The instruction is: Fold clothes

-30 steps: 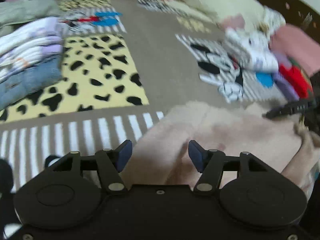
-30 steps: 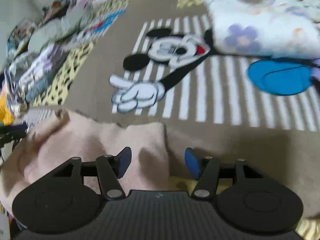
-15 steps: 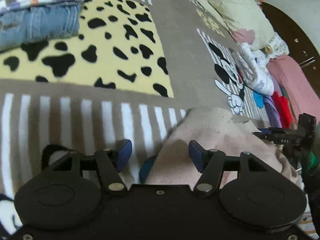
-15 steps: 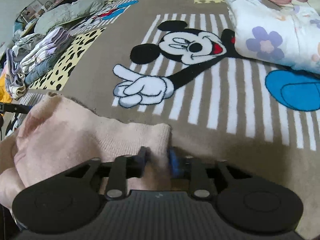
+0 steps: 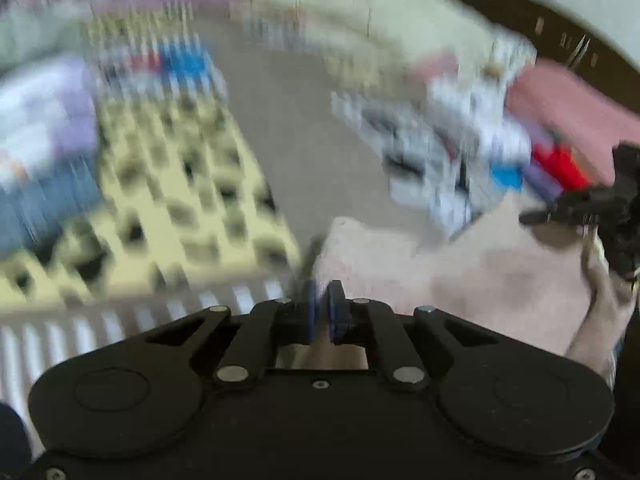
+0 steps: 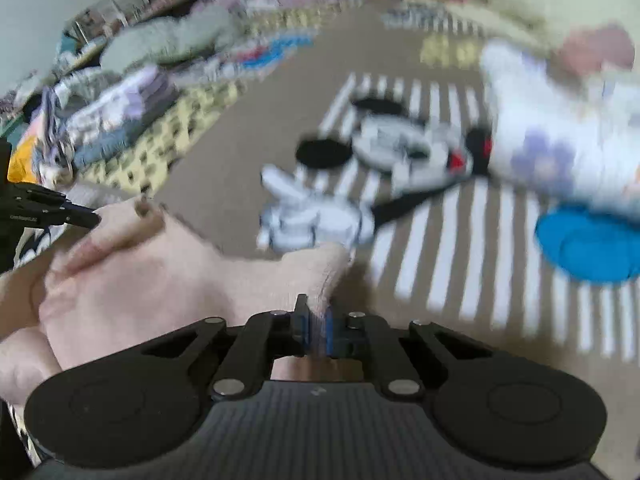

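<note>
A pale pink knit garment (image 5: 460, 272) lies bunched on the patterned rug, stretched between my two grippers. In the left wrist view my left gripper (image 5: 322, 312) has its jaws closing tight on the garment's near left edge, the pads almost touching. The picture there is blurred by motion. In the right wrist view my right gripper (image 6: 316, 324) is shut on a ribbed corner of the pink garment (image 6: 160, 280), with fabric pinched between the blue pads. Each gripper shows in the other's view: the right gripper (image 5: 580, 208) at the far right, the left gripper (image 6: 48, 212) at the far left.
A stack of folded clothes (image 5: 44, 152) sits on the rug's leopard-print patch (image 5: 180, 200) to the left. Loose clothes (image 5: 560, 120) are piled at the right. White floral bedding (image 6: 560, 140) lies beside the cartoon mouse rug (image 6: 400, 148).
Both grippers went from open to shut on the pink garment's near edge. Both have risen a little, and the garment's corners lift with them.
</note>
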Action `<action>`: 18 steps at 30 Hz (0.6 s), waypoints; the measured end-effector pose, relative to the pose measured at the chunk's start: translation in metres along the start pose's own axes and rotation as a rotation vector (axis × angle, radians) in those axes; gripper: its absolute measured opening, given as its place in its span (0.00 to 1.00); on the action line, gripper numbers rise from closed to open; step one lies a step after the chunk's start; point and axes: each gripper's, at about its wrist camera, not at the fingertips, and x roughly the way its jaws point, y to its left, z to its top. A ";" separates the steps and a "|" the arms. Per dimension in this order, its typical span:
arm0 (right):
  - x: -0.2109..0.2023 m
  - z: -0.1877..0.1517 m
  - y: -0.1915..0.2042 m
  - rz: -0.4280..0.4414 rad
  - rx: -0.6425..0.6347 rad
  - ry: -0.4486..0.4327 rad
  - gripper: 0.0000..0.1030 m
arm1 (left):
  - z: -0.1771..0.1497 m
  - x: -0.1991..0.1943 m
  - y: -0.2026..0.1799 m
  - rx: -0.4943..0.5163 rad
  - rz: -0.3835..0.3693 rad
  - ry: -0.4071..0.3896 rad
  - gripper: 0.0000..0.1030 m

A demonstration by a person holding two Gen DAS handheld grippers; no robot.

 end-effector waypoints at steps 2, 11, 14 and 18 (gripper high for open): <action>-0.013 0.017 -0.001 -0.021 -0.025 -0.065 0.09 | 0.015 -0.020 0.008 -0.041 0.020 -0.125 0.04; 0.009 0.107 -0.011 -0.198 -0.168 -0.217 0.08 | 0.013 0.030 0.059 -0.292 0.258 -0.085 0.06; 0.072 0.110 -0.011 -0.288 -0.207 -0.068 0.11 | -0.003 0.044 0.062 -0.324 0.358 -0.007 0.27; 0.079 0.100 -0.014 -0.295 -0.167 -0.070 0.21 | -0.016 0.028 0.057 -0.320 0.365 -0.029 0.43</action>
